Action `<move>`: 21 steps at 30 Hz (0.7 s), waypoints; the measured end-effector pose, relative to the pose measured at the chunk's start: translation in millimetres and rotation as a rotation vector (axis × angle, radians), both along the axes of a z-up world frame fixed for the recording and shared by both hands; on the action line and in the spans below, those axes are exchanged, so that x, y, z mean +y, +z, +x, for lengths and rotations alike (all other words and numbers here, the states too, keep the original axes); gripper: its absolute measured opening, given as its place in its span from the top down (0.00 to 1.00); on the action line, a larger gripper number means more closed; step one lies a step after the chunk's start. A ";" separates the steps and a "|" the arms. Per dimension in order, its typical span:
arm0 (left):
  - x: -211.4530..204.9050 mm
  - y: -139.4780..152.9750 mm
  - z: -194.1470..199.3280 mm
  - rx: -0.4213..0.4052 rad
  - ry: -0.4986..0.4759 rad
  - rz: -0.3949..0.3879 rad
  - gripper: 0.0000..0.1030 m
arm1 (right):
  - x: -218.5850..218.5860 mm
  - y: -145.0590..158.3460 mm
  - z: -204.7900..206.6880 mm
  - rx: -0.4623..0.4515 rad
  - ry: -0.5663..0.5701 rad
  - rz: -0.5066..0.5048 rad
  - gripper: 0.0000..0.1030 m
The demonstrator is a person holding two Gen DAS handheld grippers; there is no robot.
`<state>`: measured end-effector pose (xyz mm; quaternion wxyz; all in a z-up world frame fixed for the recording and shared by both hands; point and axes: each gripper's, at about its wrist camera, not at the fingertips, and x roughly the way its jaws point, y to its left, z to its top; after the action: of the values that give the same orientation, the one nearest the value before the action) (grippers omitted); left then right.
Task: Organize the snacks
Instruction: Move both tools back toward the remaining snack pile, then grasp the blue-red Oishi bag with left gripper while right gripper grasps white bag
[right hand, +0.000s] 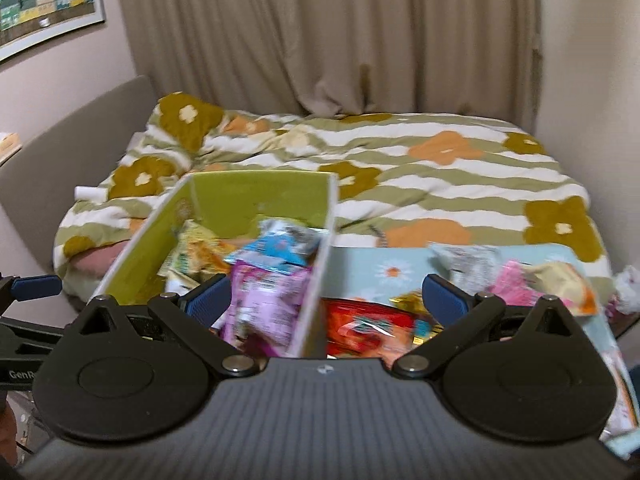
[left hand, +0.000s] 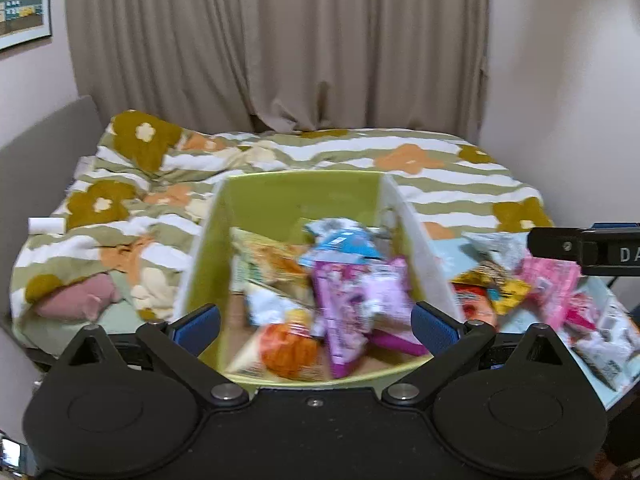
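Snack packets fill the green box (left hand: 288,196), among them a purple packet (left hand: 344,308) and an orange one (left hand: 288,350). To its right, more snacks, including a pink packet (left hand: 554,280), lie on a pale blue tray (right hand: 372,268). Both left tongs (left hand: 316,324) and right tongs (right hand: 326,296) gape wide near them, holding nothing. The flowered bed (left hand: 440,168) lies beyond.
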<state>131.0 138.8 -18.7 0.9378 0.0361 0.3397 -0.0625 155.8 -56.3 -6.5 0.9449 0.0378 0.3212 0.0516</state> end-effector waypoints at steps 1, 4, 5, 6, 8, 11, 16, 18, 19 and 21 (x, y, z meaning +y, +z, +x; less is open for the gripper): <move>-7.7 -1.0 -2.2 0.002 -0.007 -0.004 0.00 | -9.6 1.0 -5.4 -0.004 -0.018 -0.001 0.00; -34.9 -5.8 -6.8 0.020 -0.025 -0.007 0.00 | -41.8 -0.2 -22.0 -0.011 -0.059 -0.007 0.00; -43.7 -7.6 -7.8 0.029 -0.026 -0.007 0.00 | -51.5 -2.3 -26.0 -0.007 -0.068 -0.013 0.00; -53.4 -10.2 -9.3 0.039 -0.028 -0.010 0.00 | -60.8 -4.3 -29.7 -0.003 -0.077 -0.020 0.00; -73.4 -16.7 -12.5 0.065 -0.035 -0.023 0.00 | -80.8 -10.0 -37.0 0.010 -0.092 -0.031 0.00; -102.5 -26.0 -13.7 0.109 -0.039 -0.032 0.00 | -111.1 -17.9 -47.8 0.039 -0.119 -0.034 0.00; -148.4 -43.0 -15.6 0.159 -0.044 -0.027 0.00 | -160.0 -31.9 -64.7 0.079 -0.162 -0.029 0.00; -163.8 -50.3 -14.7 0.176 -0.038 -0.007 0.00 | -175.0 -38.4 -68.8 0.094 -0.179 -0.038 0.00; -171.0 -54.3 -14.6 0.182 -0.036 0.004 0.00 | -183.0 -42.9 -70.0 0.105 -0.188 -0.045 0.00; -182.5 -63.1 -13.5 0.190 -0.026 0.026 0.00 | -196.2 -50.7 -72.7 0.125 -0.200 -0.048 0.00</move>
<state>117.5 -43.7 -81.8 0.8998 0.0465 0.4276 -0.0736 83.1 -252.5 -57.2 0.9241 0.0502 0.3752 -0.0528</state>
